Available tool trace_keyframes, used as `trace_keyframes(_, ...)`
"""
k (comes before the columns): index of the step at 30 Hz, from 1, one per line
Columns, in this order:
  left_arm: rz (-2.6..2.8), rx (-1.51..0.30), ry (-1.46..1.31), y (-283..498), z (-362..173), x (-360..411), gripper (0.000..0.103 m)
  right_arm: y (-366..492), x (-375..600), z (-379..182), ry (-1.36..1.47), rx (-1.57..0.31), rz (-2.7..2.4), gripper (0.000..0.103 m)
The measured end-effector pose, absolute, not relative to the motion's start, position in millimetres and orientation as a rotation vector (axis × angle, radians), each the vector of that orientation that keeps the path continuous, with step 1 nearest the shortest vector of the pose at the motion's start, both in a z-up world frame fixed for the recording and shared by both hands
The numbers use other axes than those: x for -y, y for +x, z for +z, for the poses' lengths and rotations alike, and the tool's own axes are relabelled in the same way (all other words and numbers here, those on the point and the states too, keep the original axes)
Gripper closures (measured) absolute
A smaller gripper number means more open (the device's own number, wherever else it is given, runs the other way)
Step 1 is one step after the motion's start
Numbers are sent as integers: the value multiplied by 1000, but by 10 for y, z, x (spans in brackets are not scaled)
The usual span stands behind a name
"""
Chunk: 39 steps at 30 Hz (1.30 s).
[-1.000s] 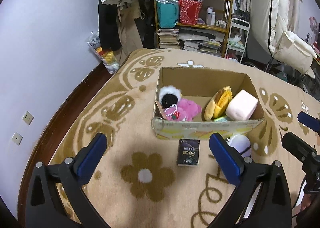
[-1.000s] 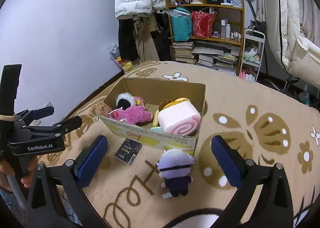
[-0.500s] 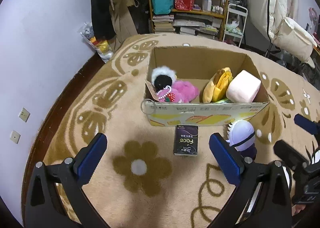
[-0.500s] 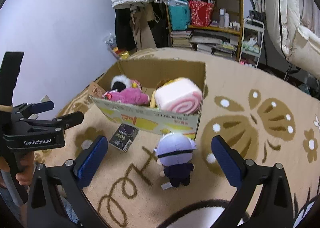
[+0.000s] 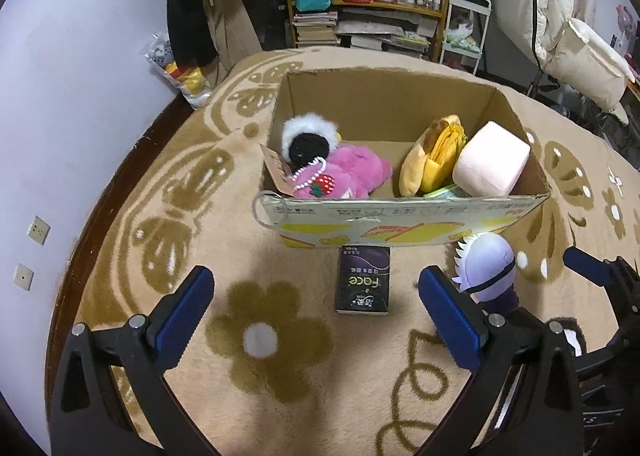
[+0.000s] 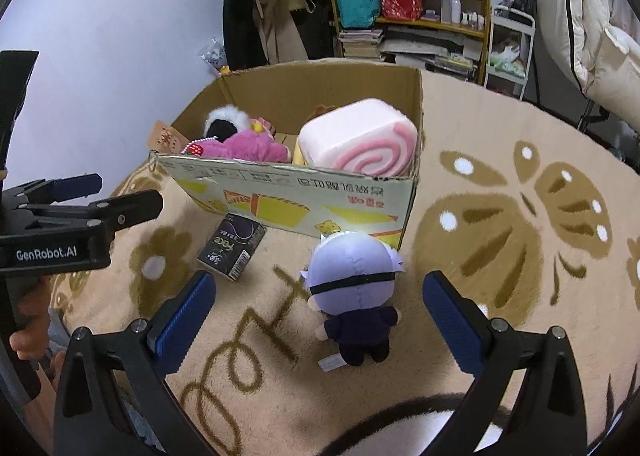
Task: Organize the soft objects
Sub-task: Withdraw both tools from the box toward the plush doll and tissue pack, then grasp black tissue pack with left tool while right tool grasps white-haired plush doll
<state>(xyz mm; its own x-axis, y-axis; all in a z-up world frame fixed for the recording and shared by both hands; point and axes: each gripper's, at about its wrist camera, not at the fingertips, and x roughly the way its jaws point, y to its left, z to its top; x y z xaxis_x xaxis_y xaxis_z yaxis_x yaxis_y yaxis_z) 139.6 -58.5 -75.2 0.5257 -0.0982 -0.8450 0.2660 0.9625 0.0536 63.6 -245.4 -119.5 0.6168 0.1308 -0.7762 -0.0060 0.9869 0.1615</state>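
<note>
**A:** Why are you holding off above the rug like that?

**B:** I'm lining up. My right gripper (image 6: 316, 312) hangs over the small plush doll with the pale lavender head and dark navy body (image 6: 354, 292), jaws spread wide with nothing between them, so the doll sits in the gap. It stands on the beige patterned rug (image 6: 500, 256) just in front of the open brown cardboard box (image 6: 304, 200), touching or nearly touching its printed front wall. I'd judge it's the next thing to go in.

**A:** And your left?

**B:** My left gripper (image 5: 316, 312) is spread open too, empty, above the flat black rectangular packet with white lettering (image 5: 363, 280), which lies on the rug against the same wall.

**A:** What's already boxed?

**B:** I count four soft things: one pink furry plush with a strawberry and bead string (image 5: 340, 174), one white-rimmed black fluffy toy (image 5: 306, 136), one yellow-and-tan plush (image 5: 434, 152), and one pink swirl-roll cushion (image 6: 360, 140). Something green peeks out underneath; I can't identify it. Outside: one doll, one packet.
</note>
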Motion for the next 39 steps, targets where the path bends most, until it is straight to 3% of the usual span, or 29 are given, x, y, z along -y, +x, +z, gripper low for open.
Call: trace_keyframes(39, -245, -1209, 195, 1857, -1613, 950, 2, 1031, 2565, -1840, 180, -1095, 47, 0)
